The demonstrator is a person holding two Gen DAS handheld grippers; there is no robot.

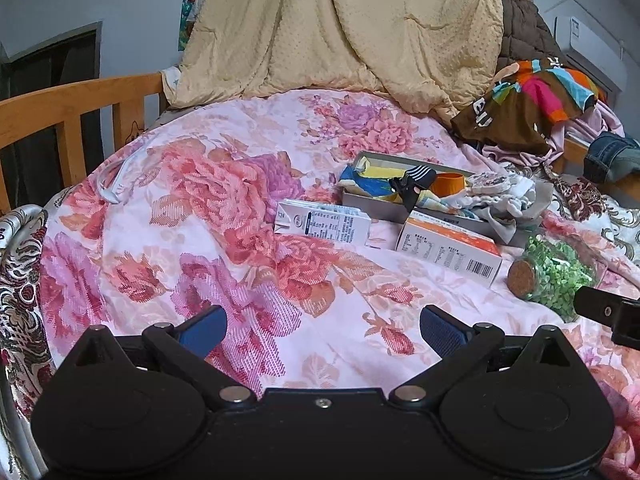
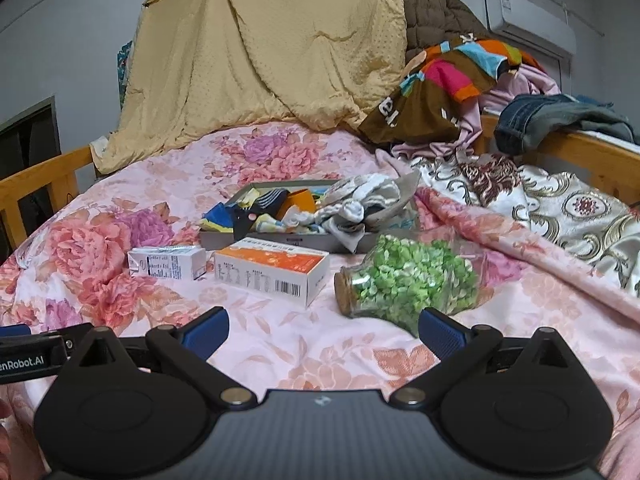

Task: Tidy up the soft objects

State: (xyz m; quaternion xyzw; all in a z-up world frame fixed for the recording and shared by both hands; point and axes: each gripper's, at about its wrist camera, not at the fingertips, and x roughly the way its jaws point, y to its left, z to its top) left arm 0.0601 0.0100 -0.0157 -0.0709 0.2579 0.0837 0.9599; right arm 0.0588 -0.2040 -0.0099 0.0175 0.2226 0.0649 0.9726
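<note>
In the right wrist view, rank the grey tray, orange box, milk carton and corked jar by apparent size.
1. grey tray, largest.
2. corked jar and orange box: too alike to rank, and the jar lies nearer the camera.
3. milk carton, smallest.

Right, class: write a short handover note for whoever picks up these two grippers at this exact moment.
Left gripper: open, empty, above the floral bedspread.
Right gripper: open, empty, near the corked jar of green bits.
The grey tray holds socks and small cloths; a white bundle spills over its right edge.
In front of it lie a milk carton and an orange box.
Left: tuck in the overhanging bundle. Neither gripper grips anything yet.
</note>
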